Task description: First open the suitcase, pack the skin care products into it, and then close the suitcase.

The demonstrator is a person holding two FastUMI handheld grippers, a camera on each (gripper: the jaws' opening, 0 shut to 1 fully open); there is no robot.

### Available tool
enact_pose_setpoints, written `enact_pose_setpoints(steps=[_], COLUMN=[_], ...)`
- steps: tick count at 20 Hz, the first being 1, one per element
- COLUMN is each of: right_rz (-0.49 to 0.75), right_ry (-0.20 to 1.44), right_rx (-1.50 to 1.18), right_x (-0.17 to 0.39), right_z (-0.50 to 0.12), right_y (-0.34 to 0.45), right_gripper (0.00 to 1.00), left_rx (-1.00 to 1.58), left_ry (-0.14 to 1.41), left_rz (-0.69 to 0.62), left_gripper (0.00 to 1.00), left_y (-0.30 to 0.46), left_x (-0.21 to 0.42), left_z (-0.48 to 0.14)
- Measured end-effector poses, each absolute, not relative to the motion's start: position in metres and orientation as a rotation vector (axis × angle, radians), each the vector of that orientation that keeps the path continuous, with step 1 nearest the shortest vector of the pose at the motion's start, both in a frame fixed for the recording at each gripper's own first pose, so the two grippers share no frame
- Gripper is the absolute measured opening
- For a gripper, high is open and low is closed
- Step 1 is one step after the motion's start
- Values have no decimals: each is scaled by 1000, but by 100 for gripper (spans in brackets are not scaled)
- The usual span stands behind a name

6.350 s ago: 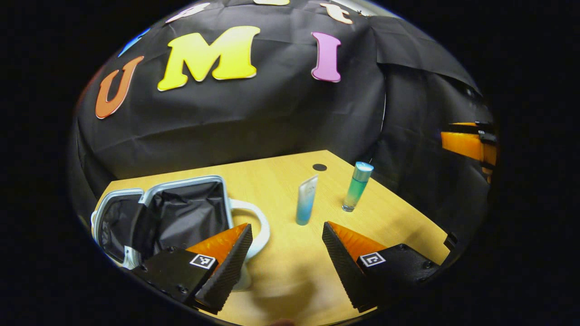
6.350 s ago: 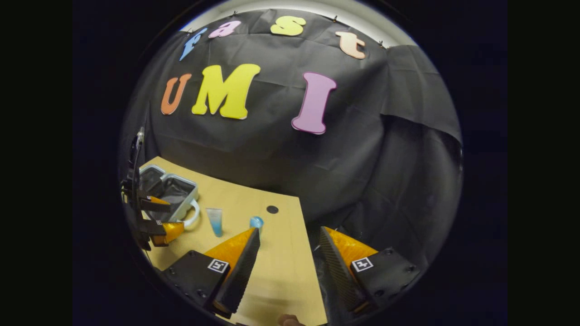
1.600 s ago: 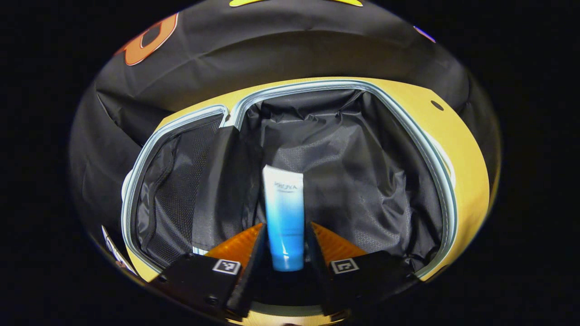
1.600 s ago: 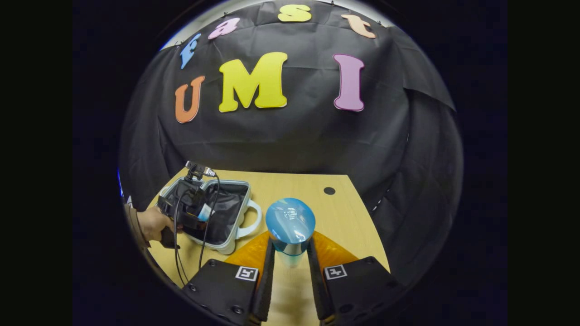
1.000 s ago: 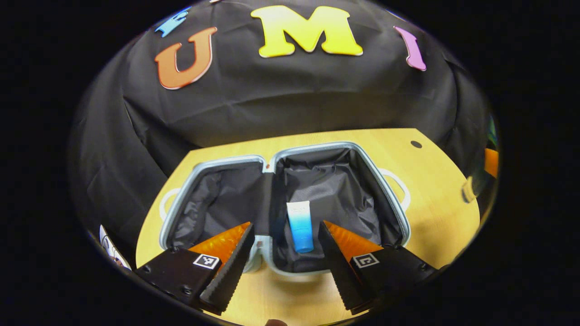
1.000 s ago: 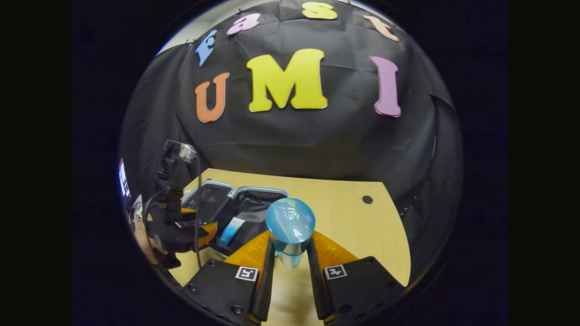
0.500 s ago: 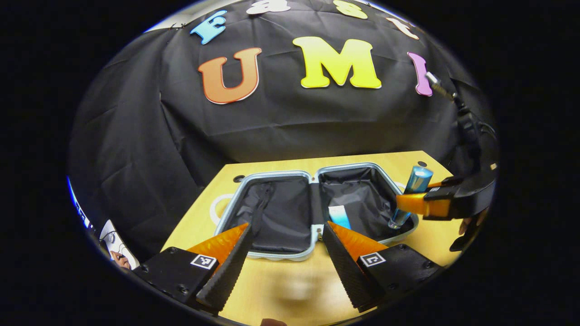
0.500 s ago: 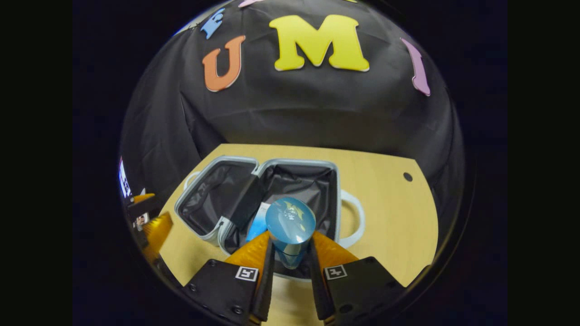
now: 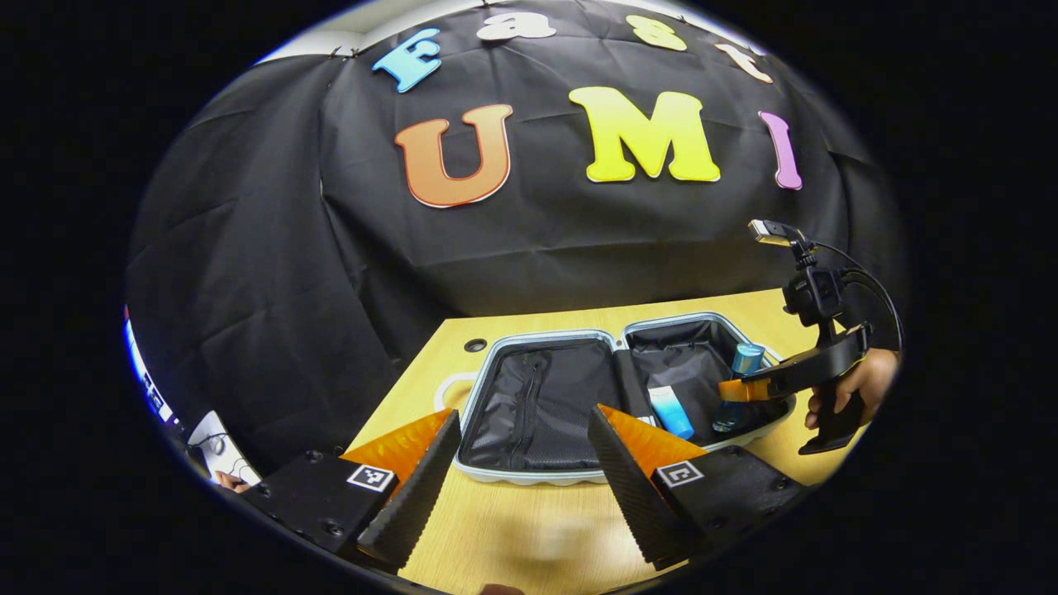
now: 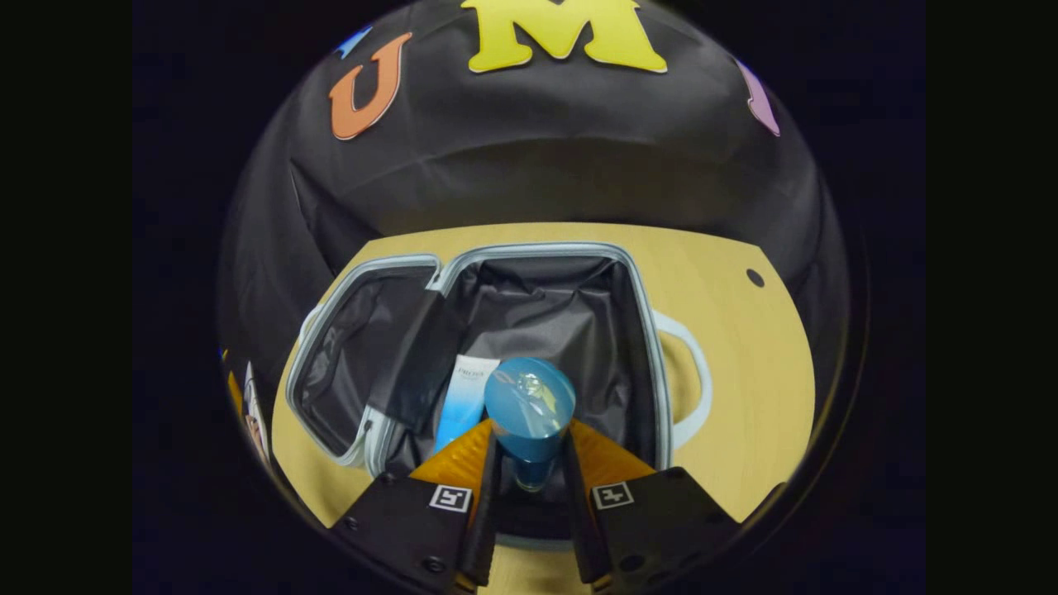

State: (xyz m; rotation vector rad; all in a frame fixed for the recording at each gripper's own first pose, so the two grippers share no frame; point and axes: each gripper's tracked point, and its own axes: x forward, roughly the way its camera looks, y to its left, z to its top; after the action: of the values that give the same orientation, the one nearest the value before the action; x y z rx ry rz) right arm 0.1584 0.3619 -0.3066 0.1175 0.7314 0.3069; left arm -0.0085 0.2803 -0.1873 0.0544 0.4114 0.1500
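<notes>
Two products are now accounted for. Left tongs [image 9: 517,467], released and empty, have drawn back over the bench [image 9: 529,529]; their tube [image 9: 670,411] lies in the open suitcase [image 9: 529,475]. Right tongs [image 10: 529,483], clenched on the bottle [image 10: 529,409], have carried it into the right compartment beside the tube. Release, then closing, remain.

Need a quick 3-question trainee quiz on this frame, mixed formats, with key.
1. True or false: the left gripper is open and holds nothing.
2. The right gripper holds: A) the tube B) the bottle C) the suitcase handle.
3. Fill in: the tube lies inside the ____.

Key:
1. True.
2. B: it is shut on the bottle, over the open suitcase.
3. Suitcase, in the half that the bottle is over.
</notes>
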Motion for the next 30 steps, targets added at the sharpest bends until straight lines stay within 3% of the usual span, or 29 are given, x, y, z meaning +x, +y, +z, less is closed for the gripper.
enact_pose_setpoints(steps=[10, 19, 22, 25, 29, 30], right_rz=[233, 181, 180, 200, 250, 267], right_ry=[837, 884, 870, 825, 661, 613], right_rx=[128, 91, 98, 84, 49, 44], right_x=[200, 195, 194, 191, 177, 170], right_z=[-350, -361, -356, -336, -264, -241], right_y=[383, 381, 384, 384, 378, 376], right_gripper=[36, 35, 41, 57, 78, 78], left_rx=[-6, -218, -316, -329, -400, -428], left_ry=[428, 444, 438, 424, 429, 432], left_rz=[216, 347, 363, 358, 323, 318], left_gripper=[99, 99, 99, 98, 98, 98], left_y=[327, 394, 404, 418, 419, 422], left_x=[3, 24, 33, 44, 56, 58], left_z=[-207, -246, -251, -252, -264, -270])
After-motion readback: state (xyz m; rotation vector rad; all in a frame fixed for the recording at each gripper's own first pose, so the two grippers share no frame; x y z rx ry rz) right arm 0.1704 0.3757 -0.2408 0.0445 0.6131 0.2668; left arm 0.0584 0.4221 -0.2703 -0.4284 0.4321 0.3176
